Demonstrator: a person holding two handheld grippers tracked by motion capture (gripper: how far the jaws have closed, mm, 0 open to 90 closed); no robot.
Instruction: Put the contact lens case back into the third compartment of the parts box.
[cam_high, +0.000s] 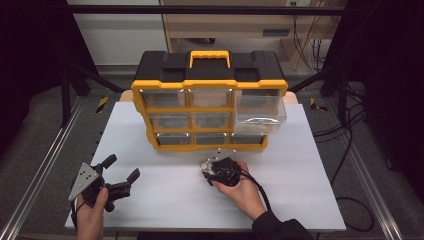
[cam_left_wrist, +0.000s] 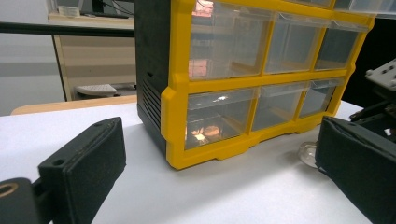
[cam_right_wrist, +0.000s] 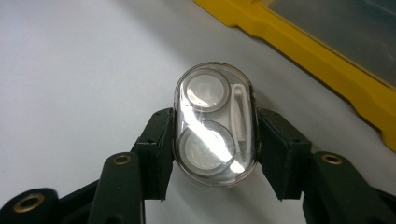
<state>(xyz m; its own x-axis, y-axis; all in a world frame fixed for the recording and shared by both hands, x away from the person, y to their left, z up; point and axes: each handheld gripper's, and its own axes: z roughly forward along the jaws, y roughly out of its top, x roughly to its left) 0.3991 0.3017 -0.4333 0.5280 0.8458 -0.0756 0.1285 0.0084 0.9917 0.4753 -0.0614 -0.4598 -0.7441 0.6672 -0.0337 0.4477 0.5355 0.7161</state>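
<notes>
Pinching one clear case (cam_right_wrist: 215, 123) (two round wells inside) with our right tongs (cam_right_wrist: 215, 154), we keep left tongs (cam_high: 121, 169) spread.

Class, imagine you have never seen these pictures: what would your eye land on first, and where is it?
First, the yellow-and-black drawer organizer standing at the back of the white table, with one clear drawer pulled out on its right side. Next, the small clear oval case with two round wells, clamped between the fingers of the right gripper just in front of the organizer. The left gripper rests open at the table's near left.
</notes>
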